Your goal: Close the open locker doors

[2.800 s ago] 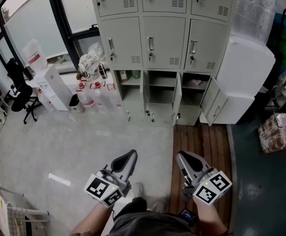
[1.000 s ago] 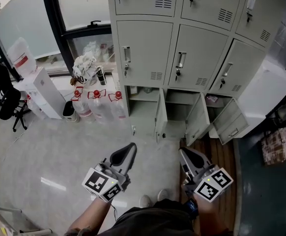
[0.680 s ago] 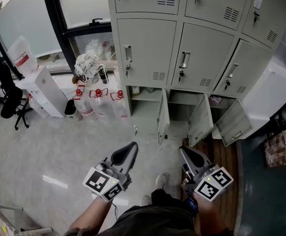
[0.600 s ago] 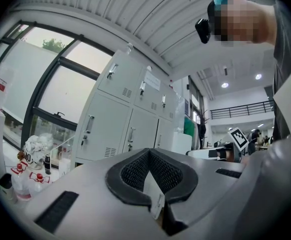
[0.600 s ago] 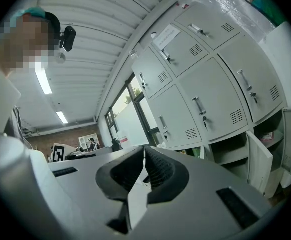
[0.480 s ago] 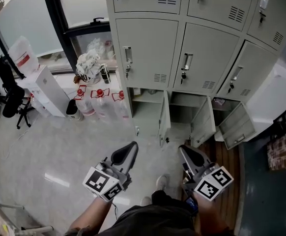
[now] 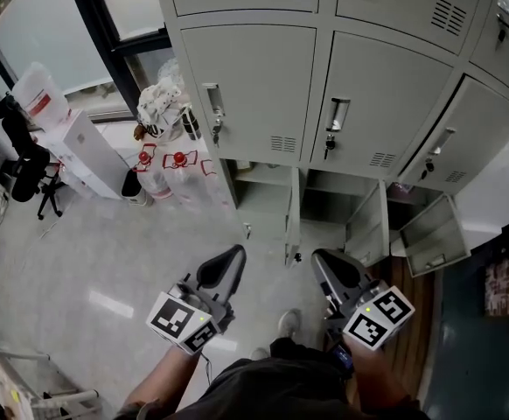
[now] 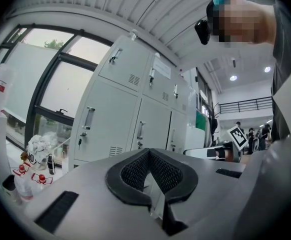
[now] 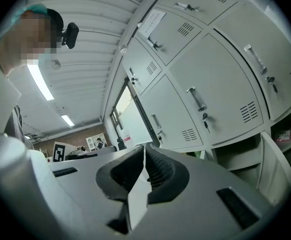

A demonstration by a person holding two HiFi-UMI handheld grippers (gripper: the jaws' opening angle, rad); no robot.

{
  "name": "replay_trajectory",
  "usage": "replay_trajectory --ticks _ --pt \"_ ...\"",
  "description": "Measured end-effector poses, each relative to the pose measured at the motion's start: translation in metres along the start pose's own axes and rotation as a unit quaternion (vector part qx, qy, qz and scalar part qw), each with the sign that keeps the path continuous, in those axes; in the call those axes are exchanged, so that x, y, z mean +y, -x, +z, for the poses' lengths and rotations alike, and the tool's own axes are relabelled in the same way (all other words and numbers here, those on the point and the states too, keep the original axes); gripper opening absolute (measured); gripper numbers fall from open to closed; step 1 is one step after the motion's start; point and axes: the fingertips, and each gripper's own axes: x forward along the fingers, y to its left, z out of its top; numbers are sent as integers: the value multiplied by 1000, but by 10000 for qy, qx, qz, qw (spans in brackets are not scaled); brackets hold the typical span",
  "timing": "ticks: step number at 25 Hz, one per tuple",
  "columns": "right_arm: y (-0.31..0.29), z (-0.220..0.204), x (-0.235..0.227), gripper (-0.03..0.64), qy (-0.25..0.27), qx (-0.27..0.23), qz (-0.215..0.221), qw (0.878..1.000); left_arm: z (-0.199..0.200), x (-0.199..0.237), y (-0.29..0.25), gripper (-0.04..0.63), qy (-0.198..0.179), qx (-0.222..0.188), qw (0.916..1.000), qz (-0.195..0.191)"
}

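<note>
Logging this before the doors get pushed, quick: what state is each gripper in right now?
Left gripper: closed, holding nothing.
Right gripper: closed, holding nothing.

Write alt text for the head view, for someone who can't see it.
Seen from above, a bank of grey metal lockers stands with its bottom-row doors hanging open. The left gripper and right gripper, both shut and empty, are held short of them.

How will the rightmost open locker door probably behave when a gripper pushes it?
The rightmost open door looks like thin sheet metal: probably stiff yet light. It stands swung out from its side edge, so a push should swing it, not slide it. Meeting the metal cabinet, it may bounce back.
</note>
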Motion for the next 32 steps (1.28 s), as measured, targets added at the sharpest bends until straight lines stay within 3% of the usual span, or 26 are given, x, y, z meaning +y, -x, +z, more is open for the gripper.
replay_trajectory --ticks 7,17,32 --pt "-13 5 -43 17 -133 102 131 9998 -12 11 -38 2 -2 225 9995 201" --pt "-22 -7 -75 18 -247 216 -46 9995 -24 18 -62 2 61 437 9989 134" --pt "-52 -44 -98 18 -534 226 -1057 9927 -47 61 -93 2 176 901 9922 -844"
